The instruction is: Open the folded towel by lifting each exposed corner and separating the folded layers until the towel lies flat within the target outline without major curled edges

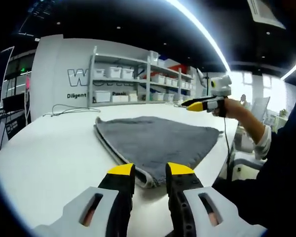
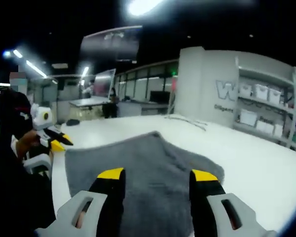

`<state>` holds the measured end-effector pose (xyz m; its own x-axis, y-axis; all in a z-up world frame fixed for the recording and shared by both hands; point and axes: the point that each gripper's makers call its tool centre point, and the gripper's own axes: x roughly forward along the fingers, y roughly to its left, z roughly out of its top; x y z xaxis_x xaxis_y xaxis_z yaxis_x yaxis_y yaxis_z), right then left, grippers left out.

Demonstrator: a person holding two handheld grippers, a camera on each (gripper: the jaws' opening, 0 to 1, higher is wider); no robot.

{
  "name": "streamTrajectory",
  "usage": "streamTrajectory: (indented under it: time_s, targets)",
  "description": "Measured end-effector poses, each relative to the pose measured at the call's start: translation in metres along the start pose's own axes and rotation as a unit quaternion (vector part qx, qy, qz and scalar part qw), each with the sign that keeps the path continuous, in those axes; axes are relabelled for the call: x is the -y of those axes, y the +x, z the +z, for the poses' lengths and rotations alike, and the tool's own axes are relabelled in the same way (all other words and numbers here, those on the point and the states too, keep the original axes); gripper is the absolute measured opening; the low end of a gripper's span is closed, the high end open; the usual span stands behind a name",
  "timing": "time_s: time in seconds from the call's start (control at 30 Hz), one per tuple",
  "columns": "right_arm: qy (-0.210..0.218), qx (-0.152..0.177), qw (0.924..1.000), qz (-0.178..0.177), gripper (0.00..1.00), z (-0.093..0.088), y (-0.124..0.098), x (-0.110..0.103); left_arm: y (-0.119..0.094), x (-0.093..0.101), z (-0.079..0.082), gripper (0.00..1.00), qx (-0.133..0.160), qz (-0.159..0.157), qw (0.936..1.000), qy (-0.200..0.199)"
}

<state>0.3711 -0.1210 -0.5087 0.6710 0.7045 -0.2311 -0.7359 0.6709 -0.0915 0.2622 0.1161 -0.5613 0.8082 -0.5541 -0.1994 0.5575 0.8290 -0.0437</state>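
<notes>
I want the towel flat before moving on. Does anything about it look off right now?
Yes. The gray towel on the white table is not a neat rectangle: it lies skewed, tapering to a point at one corner, and its near edge by the left gripper shows stacked layers, so it looks partly folded.

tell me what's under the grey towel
The grey towel lies on the white table; stacked folded layers show at its near edge. Anything between or beneath the layers is covered.

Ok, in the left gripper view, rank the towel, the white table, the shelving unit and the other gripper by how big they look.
1. White table, widest.
2. Towel.
3. Shelving unit, though it stands far back, so its true size is unsure.
4. Right gripper, smallest.
</notes>
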Motion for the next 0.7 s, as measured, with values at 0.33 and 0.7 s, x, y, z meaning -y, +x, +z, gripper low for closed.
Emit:
streamTrajectory:
  time_s: [0.33,0.7]
  targets:
    - [-0.004,-0.012,0.9997,-0.019,0.51,-0.026,-0.021,0.001,0.003,-0.001,0.002,0.25,0.001,-0.004,1.0000,0.005]
    - [-0.003,-0.045,0.9986,-0.027,0.50,-0.050,-0.040,-0.003,0.005,-0.002,-0.005,0.25,-0.012,-0.010,0.9999,0.002]
